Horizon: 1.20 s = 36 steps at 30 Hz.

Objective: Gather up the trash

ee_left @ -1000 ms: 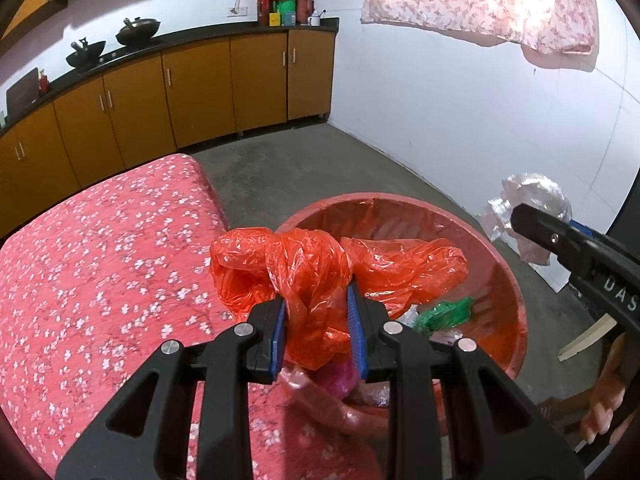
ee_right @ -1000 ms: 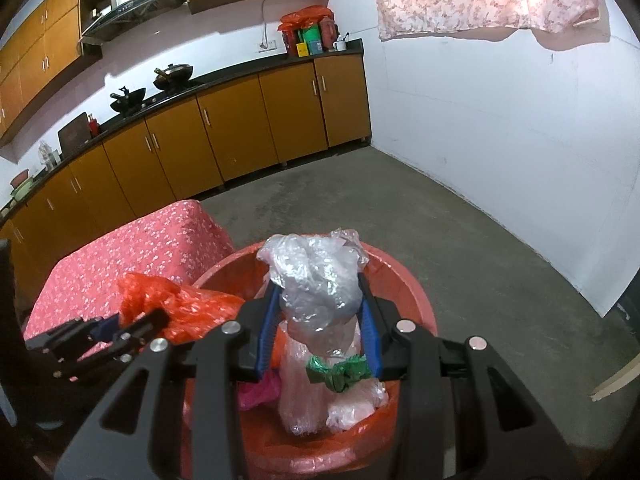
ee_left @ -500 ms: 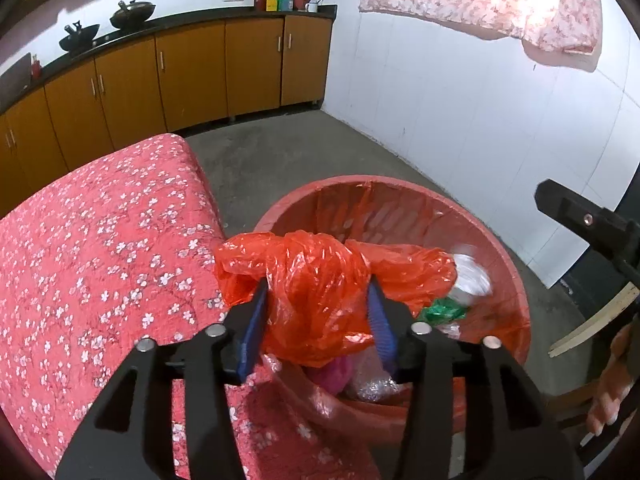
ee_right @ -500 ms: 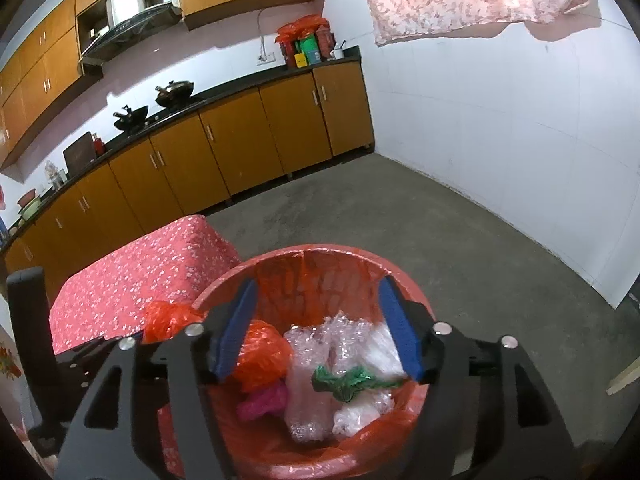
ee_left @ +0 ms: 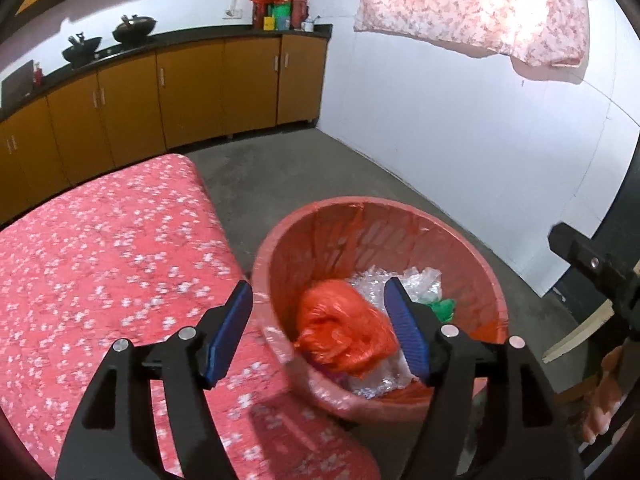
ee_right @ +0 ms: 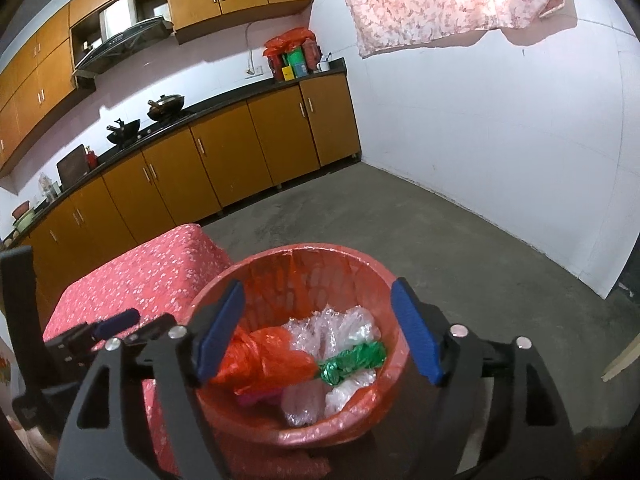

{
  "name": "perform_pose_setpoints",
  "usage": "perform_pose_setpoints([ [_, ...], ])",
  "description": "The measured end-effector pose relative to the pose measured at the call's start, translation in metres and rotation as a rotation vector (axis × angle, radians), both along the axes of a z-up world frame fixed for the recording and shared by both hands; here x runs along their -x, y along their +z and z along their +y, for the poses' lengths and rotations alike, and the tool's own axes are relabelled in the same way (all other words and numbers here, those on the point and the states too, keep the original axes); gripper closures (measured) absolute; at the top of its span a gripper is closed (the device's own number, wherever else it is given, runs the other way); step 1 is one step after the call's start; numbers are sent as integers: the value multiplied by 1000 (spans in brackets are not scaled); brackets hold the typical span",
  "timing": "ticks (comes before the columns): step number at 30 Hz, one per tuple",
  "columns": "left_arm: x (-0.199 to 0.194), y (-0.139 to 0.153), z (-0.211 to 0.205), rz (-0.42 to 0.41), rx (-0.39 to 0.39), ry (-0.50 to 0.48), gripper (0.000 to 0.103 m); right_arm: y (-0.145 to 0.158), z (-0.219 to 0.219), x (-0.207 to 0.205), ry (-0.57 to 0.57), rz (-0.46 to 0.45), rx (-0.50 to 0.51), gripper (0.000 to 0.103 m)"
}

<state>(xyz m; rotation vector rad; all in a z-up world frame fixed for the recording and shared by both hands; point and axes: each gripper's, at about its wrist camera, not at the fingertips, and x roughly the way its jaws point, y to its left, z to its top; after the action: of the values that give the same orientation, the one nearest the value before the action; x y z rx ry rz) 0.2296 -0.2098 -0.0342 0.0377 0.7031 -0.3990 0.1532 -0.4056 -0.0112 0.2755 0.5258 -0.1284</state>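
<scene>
Trash sits inside the red basket, which stands on the floor against the corner of the bed with its red flowered cover. Contents, right wrist view: crumpled orange plastic bag on the left side, clear plastic wrap toward the back and right, green foil wrapper lying across the clear plastic, a bit of pink under the orange bag, possibly another wrapper; too hidden to tell. Basket is lined with a thin reddish film. Left hand-held gripper: jaws have just been opening and stand spread; in its own view the orange plastic bag shows between the blue pads but lies loose below them in the basket, blurred, not pinched. Right hand-held gripper: jaws have likewise just been opening, now spread wide over the basket mouth, nothing touching the pads. Each hand-held gripper shows at the edge of the other's view: right one at the far right, left one at lower left. Background: brown cabinets under a dark surface carrying two woks, flowered cloth hung on the white wall
</scene>
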Motion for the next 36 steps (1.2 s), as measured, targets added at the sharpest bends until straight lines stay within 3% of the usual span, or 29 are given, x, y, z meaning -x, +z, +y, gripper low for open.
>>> perform_pose_setpoints([
  [10,55,26,73,-159,-49,176,12,14,45,34,52,-43,83,4],
  [17,108,42,119,-264,-97,286,2,28,85,65,47,-72,145,4],
  [21,139,49,143,-318,-111,359,2,36,109,87,39,-93,188,4],
  [26,164,54,170,-322,-80,427,2,39,133,110,41,-99,235,4],
  [36,202,52,184,-348,-64,432,2,39,169,152,75,-126,250,4],
])
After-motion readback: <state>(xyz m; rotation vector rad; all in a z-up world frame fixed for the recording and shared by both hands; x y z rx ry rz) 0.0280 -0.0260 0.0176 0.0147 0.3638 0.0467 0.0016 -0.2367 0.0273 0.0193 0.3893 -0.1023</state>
